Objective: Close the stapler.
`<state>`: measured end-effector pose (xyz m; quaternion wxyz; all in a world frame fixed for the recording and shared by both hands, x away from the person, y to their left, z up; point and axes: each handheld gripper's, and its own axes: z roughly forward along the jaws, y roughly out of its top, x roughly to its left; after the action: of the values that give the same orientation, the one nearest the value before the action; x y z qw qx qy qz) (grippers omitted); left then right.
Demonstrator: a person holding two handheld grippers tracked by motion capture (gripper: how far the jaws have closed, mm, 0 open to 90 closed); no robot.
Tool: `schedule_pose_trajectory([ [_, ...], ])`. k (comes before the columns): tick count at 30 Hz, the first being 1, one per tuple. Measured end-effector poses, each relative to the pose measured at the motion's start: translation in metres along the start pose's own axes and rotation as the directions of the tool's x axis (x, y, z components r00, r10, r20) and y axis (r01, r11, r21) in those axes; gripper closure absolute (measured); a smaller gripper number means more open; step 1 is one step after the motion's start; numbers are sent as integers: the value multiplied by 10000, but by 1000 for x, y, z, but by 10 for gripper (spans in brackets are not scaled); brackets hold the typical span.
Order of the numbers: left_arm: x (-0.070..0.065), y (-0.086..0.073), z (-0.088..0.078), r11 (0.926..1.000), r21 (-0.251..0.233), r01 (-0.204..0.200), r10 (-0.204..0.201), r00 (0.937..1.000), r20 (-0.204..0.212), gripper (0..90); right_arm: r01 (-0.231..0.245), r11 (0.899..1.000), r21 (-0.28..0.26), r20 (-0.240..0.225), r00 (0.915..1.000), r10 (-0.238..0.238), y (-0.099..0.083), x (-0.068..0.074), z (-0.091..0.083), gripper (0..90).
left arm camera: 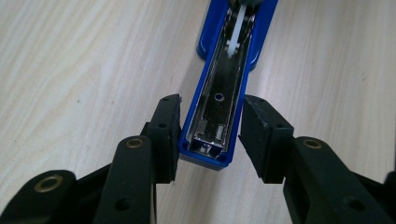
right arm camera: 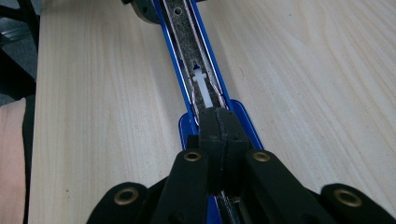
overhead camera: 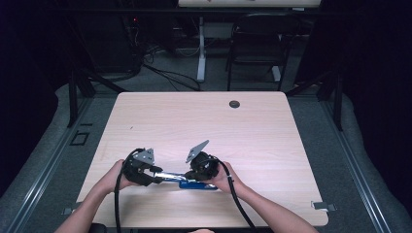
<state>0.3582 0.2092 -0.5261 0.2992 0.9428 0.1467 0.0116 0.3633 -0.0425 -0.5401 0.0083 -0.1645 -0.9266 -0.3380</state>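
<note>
Pale wooden table [overhead camera: 252, 141], dark chair [overhead camera: 257, 36] and floor cables [overhead camera: 165, 73] beyond.

The table [overhead camera: 204, 121] is lit evenly from above in the high view, while the surroundings are left nearly black. That picture is rendered soft and low in detail. Both gripper views are bright; soft shadows are cast beside the stapler [left arm camera: 223, 88], glare is seen on its metal channel, and the nearest jaws are slightly blurred.

Dark room, grey floor [overhead camera: 58, 145], black chair [overhead camera: 257, 43] beyond wooden table [overhead camera: 204, 116]
</note>
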Motion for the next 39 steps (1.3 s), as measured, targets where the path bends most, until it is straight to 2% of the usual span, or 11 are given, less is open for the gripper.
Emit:
schedule_pose_trajectory([
  [4, -1, 0, 0, 10000, -8, -13, 13, 10000, -28, 590, -15, 9999, -150, 48, 10000, 15, 1, 1, 1, 898],
  [12, -1, 0, 3, 9995, 303, 49, -41, 9996, -275, 559, -64, 9999, -159, 69, 10000, 65, 1, 1, 2, 898],
  [18, -2, -1, 8, 9975, 692, -161, 185, 9993, -339, 571, -61, 9999, -148, 118, 9999, 63, 1, 1, 3, 898],
  [21, -3, -1, 8, 9972, 701, -269, 292, 9991, -322, 582, -56, 9999, -154, 120, 9999, 58, 1, 1, 3, 898],
  [29, -3, 1, 2, 9985, 447, -311, 325, 9990, -318, 583, 47, 9996, -292, 118, 9999, -44, 5, 4, 4, 892],
  [33, -2, 1, -4, 9998, -137, -137, 135, 9998, -164, 590, 227, 9994, -267, 123, 9997, -224, 9, 8, 6, 893],
  [35, -3, 3, -5, 9999, -12, -166, 166, 9996, -247, 590, 215, 9993, -298, 100, 9997, -212, 10, 8, 7, 894],
  [39, -3, 3, -5, 9997, -175, -143, 139, 9995, -272, 587, 189, 9993, -337, 109, 9998, -185, 10, 8, 7, 894],
])
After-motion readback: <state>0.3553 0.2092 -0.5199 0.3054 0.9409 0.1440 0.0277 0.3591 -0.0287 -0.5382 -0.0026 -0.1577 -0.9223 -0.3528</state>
